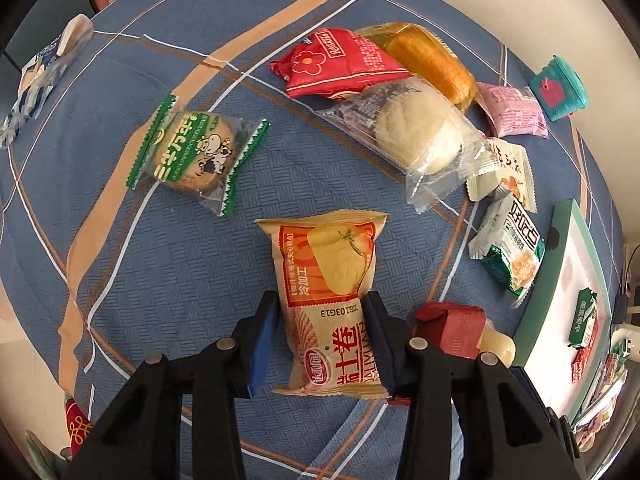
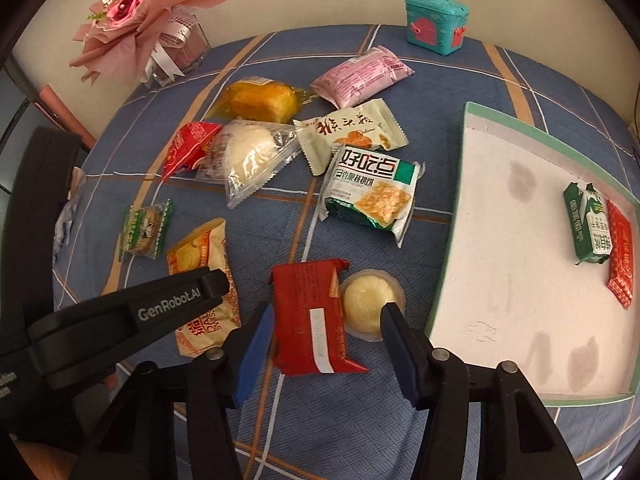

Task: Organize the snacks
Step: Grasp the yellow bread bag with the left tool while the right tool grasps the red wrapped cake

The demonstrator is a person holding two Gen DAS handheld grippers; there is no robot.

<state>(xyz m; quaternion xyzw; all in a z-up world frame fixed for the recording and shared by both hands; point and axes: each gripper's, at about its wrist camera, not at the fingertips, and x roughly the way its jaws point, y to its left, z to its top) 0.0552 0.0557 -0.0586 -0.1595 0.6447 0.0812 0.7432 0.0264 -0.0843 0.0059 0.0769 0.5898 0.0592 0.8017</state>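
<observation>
Both hands look to be at the picking-up step. The left gripper [image 1: 320, 304] straddles the beige swiss-roll packet [image 1: 332, 300], its fingers at the wrapper's sides, though I can't tell if they are pinching yet. The right gripper [image 2: 328, 320] stands wide open around the red packet [image 2: 310, 316], gripping nothing, with the jelly cup [image 2: 370, 300] just inside its right finger. Next comes closing, lifting, and carrying to the tray [image 2: 452, 264] beyond that finger. Only the right view shows two packets already inside it.
</observation>
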